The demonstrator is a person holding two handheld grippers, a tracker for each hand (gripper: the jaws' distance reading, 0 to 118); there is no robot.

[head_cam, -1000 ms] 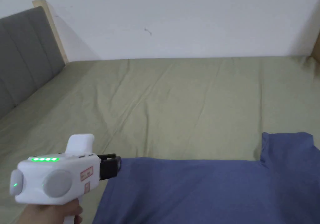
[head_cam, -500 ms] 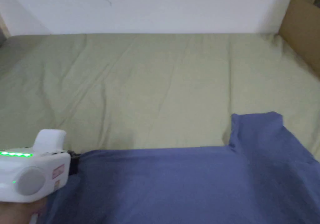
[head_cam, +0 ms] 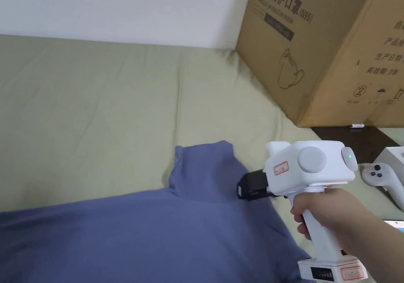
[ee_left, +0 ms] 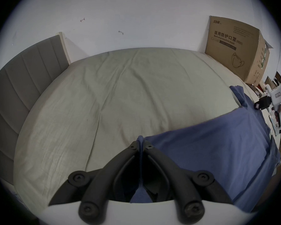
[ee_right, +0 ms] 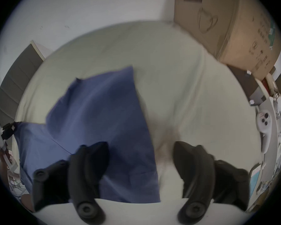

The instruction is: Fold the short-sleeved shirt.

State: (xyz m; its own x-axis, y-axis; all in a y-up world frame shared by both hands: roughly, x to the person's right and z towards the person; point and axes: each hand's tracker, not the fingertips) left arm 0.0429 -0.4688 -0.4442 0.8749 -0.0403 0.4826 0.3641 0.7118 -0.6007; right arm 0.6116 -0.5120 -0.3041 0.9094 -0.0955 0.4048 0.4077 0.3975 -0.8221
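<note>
Green bed, blue shirt, left hand-held gripper pinching hem, right hand-held gripper agape over sleeve.

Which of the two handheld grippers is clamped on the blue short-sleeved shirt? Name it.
The left gripper: its black jaws are shut on the blue short-sleeved shirt at its edge. The right gripper has its jaws wide apart at the sleeve, gripping nothing.

Soft, even indoor light leaves only faint shadows, both gripper views bulge into dark fisheye corners, and the right one (its camera moving) is motion-blurred.
</note>
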